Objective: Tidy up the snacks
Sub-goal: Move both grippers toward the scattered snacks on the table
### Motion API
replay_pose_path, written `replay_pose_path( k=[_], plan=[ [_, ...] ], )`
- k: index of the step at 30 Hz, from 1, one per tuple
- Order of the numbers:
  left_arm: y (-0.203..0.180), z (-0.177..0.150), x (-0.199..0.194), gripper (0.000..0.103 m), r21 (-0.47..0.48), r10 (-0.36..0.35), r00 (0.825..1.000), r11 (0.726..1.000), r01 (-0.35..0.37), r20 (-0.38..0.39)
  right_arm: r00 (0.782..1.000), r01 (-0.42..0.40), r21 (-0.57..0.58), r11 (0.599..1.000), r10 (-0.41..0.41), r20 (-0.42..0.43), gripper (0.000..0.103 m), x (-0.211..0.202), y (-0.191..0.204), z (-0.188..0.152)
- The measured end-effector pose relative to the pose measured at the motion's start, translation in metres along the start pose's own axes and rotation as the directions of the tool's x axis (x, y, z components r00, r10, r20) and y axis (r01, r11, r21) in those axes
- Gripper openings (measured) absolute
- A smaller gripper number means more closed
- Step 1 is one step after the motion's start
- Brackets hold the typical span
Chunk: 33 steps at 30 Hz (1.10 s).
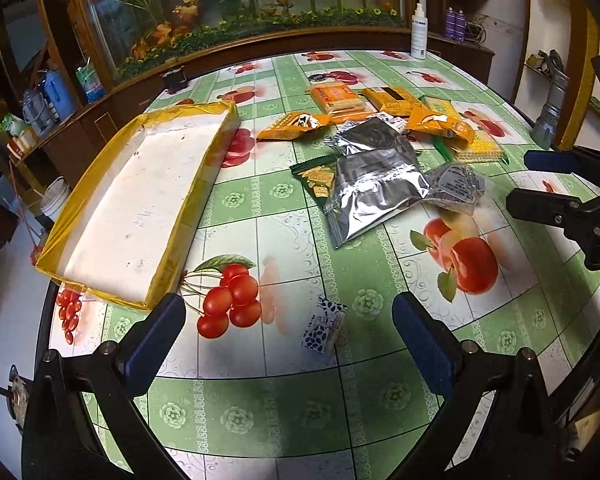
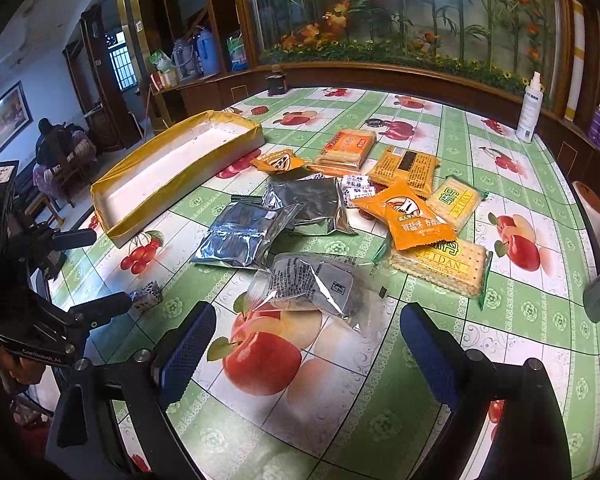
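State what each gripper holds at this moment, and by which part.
Nothing. The left gripper and right gripper are both open, with only the tablecloth between their fingers.

Domestic interior, a lived-in home's dining or sitting room. Round table (image 2: pixel 420 108) under a wipe-clean vinyl cloth printed with cherries and apples on green checks. Behind it, a dark wooden cabinet with a large glass-fronted display of artificial flowers and bamboo (image 2: pixel 400 12). On the wooden ledge: thermos flasks (image 2: pixel 198 56) and bagged household goods. White spray bottle (image 2: pixel 530 108) at the table's far edge. Framed landscape picture (image 2: pixel 2 120) on a white wall, barred window (image 2: pixel 122 62) beyond a doorway, a person seated on a chair (image 2: pixel 56 144) in the background. White plastic bucket (image 1: pixel 56 200) on the floor.
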<state>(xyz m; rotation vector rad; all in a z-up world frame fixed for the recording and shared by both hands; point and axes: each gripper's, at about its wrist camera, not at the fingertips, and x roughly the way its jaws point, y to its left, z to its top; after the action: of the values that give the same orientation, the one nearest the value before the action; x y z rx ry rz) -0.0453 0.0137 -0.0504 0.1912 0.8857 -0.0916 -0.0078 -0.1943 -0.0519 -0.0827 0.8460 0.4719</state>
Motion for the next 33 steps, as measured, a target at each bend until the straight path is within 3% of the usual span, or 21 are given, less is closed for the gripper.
replay_pose_path(
  k=[5,21,24,28,33],
  plan=[
    [0.001,0.001,-0.001,0.103,-0.011,0.057,0.998,0.998,-0.057,0.010,1.000,0.002,-0.005,1.000,-0.002,-0.003,0.095,0.002,0.003,0.001],
    [0.003,0.004,-0.003,0.103,-0.016,0.096,0.995,0.995,-0.096,0.020,1.000,0.011,-0.019,1.000,-0.011,-0.015,0.095,0.009,0.011,0.002],
    [0.009,0.004,-0.001,0.103,-0.041,0.102,0.995,0.994,-0.102,0.014,0.994,0.106,-0.033,0.994,-0.107,-0.009,0.095,0.009,0.016,0.005],
    [0.012,0.004,0.004,0.103,-0.053,0.103,0.995,0.993,-0.103,-0.007,0.948,0.317,-0.094,0.944,-0.316,0.025,0.095,0.006,0.027,0.008],
    [0.011,0.002,0.004,0.103,-0.053,0.098,0.995,0.994,-0.099,-0.014,0.917,0.400,-0.107,0.910,-0.398,0.038,0.095,0.004,0.026,0.010]
  ],
)
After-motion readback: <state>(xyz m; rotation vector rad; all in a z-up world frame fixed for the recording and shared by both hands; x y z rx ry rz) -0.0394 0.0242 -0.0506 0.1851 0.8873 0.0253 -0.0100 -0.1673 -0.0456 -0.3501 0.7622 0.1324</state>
